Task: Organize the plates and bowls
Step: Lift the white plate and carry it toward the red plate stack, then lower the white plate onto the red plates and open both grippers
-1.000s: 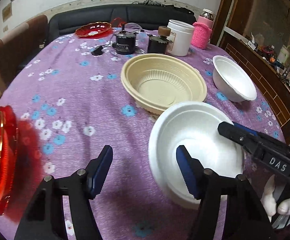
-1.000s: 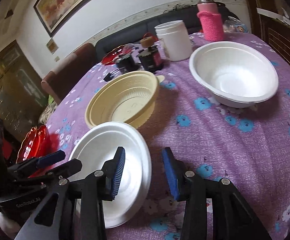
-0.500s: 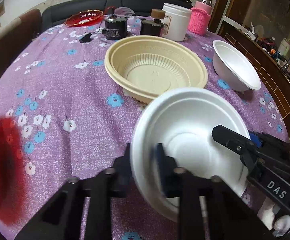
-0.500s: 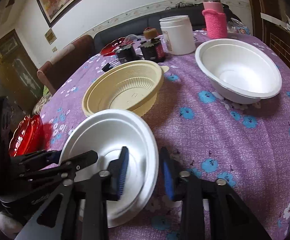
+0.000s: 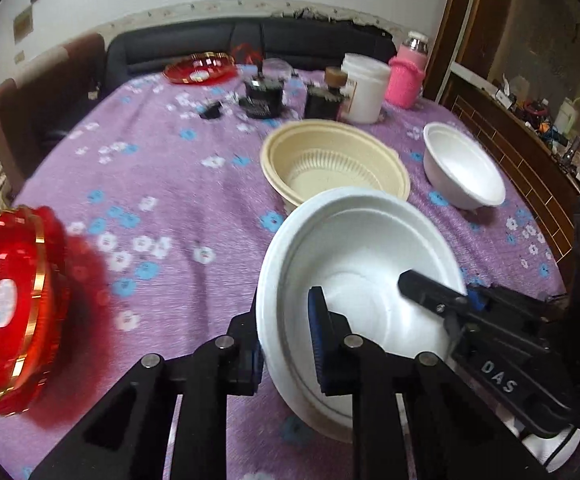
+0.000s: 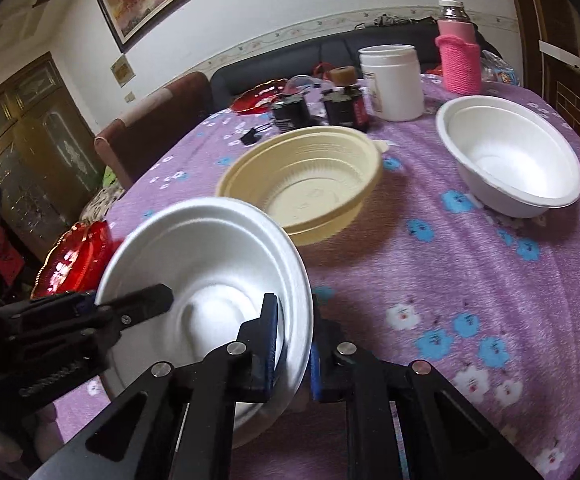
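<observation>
- Near the table's front edge, the foam bowl (image 5: 353, 276) hangs tilted, left gripper (image 5: 286, 344) pinching one rim, right gripper (image 6: 293, 344) the opposite.
- Only the right view shows the cabinet (image 6: 30, 152).
- Open cloth (image 5: 162, 184) lies left; beige bowl (image 5: 329, 164) sits just behind.

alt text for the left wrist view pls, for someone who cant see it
The left gripper and the right gripper both clamp the rim of a white foam bowl over a purple flowered tablecloth. Behind it sit a cream plastic bowl and a second white bowl; a red plate lies at the left edge.
</observation>
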`<state>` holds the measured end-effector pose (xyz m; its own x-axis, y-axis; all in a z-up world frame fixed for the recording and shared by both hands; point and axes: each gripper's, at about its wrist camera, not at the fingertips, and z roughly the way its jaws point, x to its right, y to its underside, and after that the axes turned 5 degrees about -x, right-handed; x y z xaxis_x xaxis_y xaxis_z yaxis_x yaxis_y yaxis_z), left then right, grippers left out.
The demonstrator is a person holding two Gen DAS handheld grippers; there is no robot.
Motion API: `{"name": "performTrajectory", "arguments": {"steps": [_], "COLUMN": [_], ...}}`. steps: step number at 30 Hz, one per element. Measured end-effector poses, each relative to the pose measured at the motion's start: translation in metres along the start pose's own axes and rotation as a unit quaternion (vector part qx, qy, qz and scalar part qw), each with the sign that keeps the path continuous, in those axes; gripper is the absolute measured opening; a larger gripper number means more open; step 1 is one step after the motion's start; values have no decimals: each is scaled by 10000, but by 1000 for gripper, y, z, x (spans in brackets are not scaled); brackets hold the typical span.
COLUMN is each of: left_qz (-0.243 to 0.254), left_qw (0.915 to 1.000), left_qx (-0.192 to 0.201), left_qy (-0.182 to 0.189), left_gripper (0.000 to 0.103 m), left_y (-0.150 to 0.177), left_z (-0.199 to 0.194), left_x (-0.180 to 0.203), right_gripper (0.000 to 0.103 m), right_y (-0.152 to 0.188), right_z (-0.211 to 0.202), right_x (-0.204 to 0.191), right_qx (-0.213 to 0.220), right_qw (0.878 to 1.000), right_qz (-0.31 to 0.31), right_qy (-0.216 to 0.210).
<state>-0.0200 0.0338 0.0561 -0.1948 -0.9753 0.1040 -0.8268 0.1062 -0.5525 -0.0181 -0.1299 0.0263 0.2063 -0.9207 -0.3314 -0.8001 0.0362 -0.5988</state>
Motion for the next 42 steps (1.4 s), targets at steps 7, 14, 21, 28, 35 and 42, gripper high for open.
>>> {"name": "performTrajectory", "arguments": {"steps": [7, 14, 21, 28, 35, 42], "left_qz": [14, -406, -867, -1415, -1701, -1741], "left_qw": [9984, 9957, 9908, 9797, 9748, 9766], "left_qx": [458, 784, 936, 1067, 786, 434], "left_qy": [-324, -289, -448, -941, -1212, -1183], "left_gripper": [18, 19, 19, 19, 22, 22], "left_y": [16, 31, 35, 36, 29, 22], "left_z": [-43, -82, -110, -131, -110, -74], "left_x": [-16, -51, -105, -179, -234, -254], "right_gripper": [14, 15, 15, 15, 16, 16], "right_y": [4, 1, -11, -31, -41, -44], "right_z": [-19, -37, -37, -11, 43, 89], "right_x": [-37, -90, -150, -227, -279, -282], "right_qx": [168, 313, 363, 235, -157, -500], "right_qw": [9997, 9977, 9940, 9874, 9845, 9865], "right_qz": [-105, -557, -963, -1414, -1623, -1502], "right_qy": [-165, -209, -384, -664, -647, -423]}}
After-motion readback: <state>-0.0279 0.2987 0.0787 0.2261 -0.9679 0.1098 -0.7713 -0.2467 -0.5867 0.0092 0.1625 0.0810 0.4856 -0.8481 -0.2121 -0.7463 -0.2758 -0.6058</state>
